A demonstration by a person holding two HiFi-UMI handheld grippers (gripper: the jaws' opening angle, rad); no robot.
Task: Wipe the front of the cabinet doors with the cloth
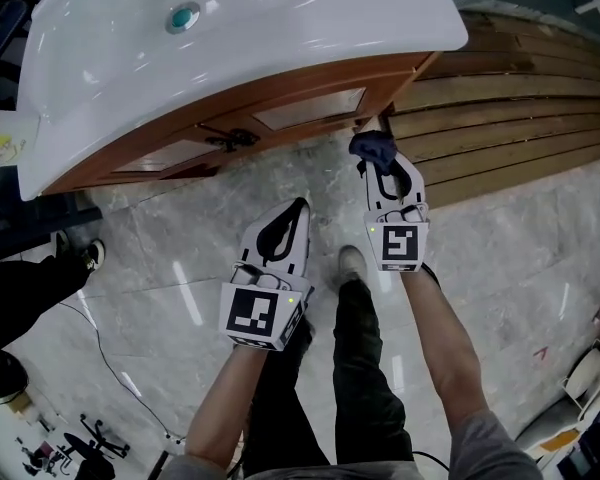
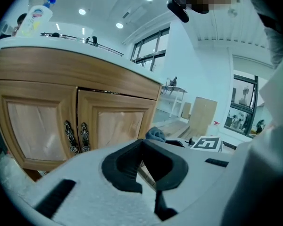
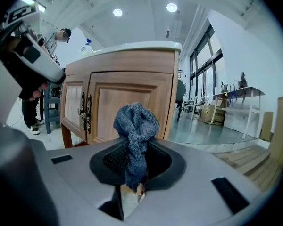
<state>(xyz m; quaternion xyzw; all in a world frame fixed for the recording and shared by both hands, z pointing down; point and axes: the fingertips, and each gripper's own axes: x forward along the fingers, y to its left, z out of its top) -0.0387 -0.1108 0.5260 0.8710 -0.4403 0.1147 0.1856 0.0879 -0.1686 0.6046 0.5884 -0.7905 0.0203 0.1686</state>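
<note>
The wooden cabinet has two doors (image 1: 310, 108) under a white basin top, with ornate dark handles (image 1: 230, 138) at the middle seam. My right gripper (image 1: 375, 163) is shut on a dark blue cloth (image 1: 373, 146), held just in front of the right door's lower right corner. In the right gripper view the cloth (image 3: 137, 124) bunches up between the jaws of that gripper (image 3: 137, 149), close to the right door (image 3: 132, 91). My left gripper (image 1: 298, 208) hangs lower, over the marble floor, shut and holding nothing. In its own view this gripper (image 2: 144, 147) faces both doors (image 2: 115, 126) and the handles (image 2: 75, 136).
The white basin top (image 1: 380, 18) overhangs the cabinet. Wooden planks (image 1: 510, 98) run along the floor to the right. My shoe (image 1: 352, 263) is between the grippers. A bystander's shoe (image 1: 92, 255) and a thin cable (image 1: 100, 348) lie at left. A bottle (image 2: 35, 18) stands on the counter.
</note>
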